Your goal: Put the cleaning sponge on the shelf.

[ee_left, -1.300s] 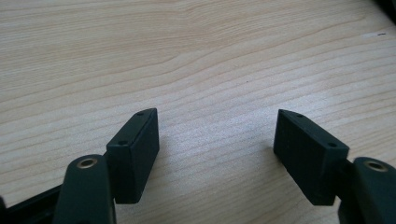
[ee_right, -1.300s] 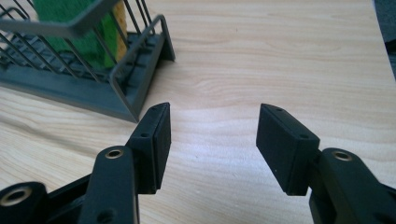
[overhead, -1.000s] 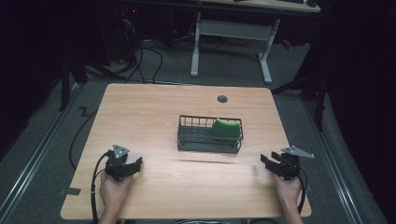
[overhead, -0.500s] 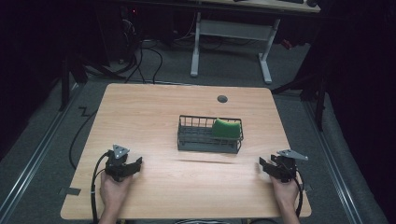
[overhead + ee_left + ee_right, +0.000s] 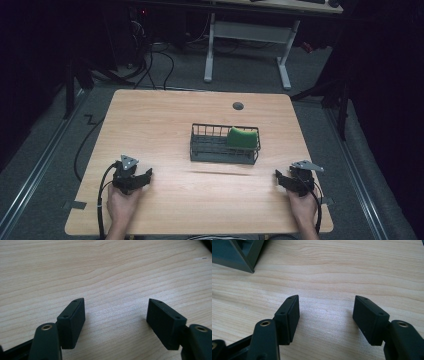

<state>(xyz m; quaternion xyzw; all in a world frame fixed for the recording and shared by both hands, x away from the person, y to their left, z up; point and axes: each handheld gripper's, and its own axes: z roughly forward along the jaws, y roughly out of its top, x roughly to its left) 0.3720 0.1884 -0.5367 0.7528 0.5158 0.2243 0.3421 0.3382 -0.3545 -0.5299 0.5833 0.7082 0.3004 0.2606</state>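
Observation:
A black wire basket (image 5: 215, 146) stands just right of the table's middle, with a green sponge (image 5: 243, 137) in its right end. My left gripper (image 5: 145, 176) rests near the front left edge, open, with bare wood between its jaws (image 5: 115, 302). My right gripper (image 5: 280, 177) lies near the front right corner, also open over bare wood (image 5: 327, 298). Its jaws have just been opening, with nothing between them. A corner of the basket (image 5: 237, 255) shows at the upper left of the right gripper view.
The wooden table (image 5: 165, 125) has a round cable hole (image 5: 238, 106) near its far edge. Beyond it stand a desk's white legs (image 5: 209, 55) and cables on the dark floor. A black cable (image 5: 102, 200) trails from the left gripper over the front edge.
The right gripper has shifted slightly toward the near edge and to the left. The left hand, the basket and the sponge have not moved.

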